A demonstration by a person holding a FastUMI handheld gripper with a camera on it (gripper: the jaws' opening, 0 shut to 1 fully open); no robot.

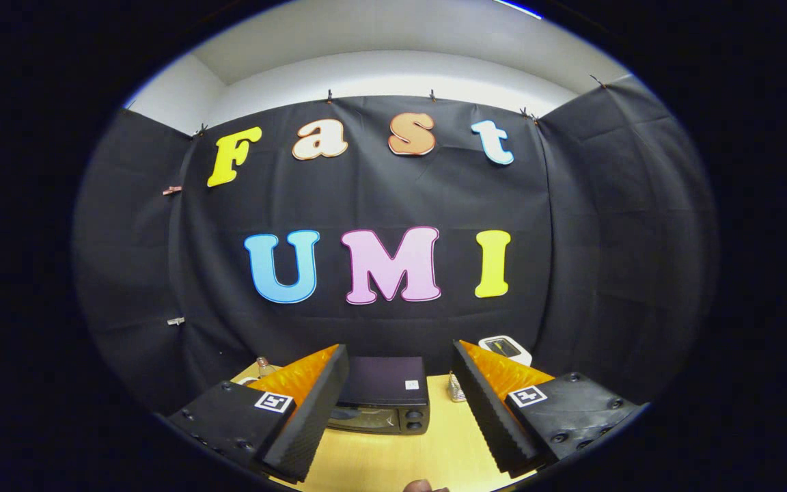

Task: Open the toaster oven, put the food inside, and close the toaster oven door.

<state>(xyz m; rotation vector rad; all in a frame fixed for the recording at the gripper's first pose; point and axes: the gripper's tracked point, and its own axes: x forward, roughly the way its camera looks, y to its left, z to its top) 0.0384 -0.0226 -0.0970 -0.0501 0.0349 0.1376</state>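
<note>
**Oven shut at the back of the bench, tongs wide and empty**

We saw the oven [383, 400] standing toward the far edge of the bench [393, 458], close under the wall, its front facing us and its door [363, 418] closed. That fitted two stages alike: food not yet in, or food in and the door shut again; we could not tell which. Whether anything lay inside, the dark glass did not show. A small ridged thing [457, 388] stood just right of the oven, a small bottle-like item [264, 367] near the bench's far left corner, and a white device [505, 348] beyond the far right. At the near edge a brown rounded bit [423, 486] peeked up; we couldn't identify it. Our tongs [399, 410] hung high and well back, presumably to frame the oven between the fingers, spread wide, gripping and touching nothing.
</note>
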